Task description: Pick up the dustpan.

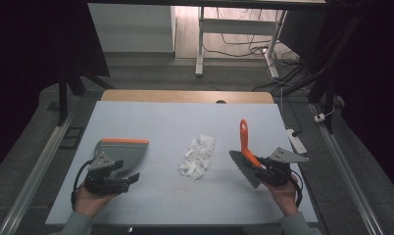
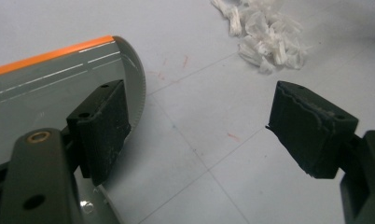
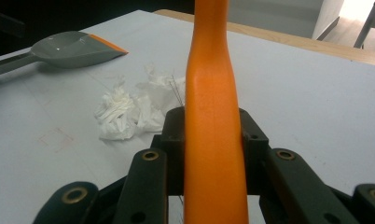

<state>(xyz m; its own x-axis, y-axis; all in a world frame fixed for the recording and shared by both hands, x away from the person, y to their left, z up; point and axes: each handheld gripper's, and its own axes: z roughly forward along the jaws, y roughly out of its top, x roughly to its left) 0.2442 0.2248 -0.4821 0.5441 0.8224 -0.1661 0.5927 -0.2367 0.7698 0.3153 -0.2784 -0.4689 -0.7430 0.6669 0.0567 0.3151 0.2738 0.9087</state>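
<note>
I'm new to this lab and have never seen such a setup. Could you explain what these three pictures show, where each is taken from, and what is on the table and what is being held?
No robot here: a person holds a hand-held two-jaw gripper in each hand. The high view looks down on the pale blue-white table from the person's side. The other two come from cameras riding on each gripper, looking along its black jaws.

In the middle lies a pile of crumpled white paper scraps. At the left lies a grey plastic dustpan with an orange front edge. The left gripper is open beside the dustpan, one jaw over its edge, holding nothing. The right gripper is shut on the orange handle of a small brush with grey bristles, whose bristles point toward the scraps.
</note>
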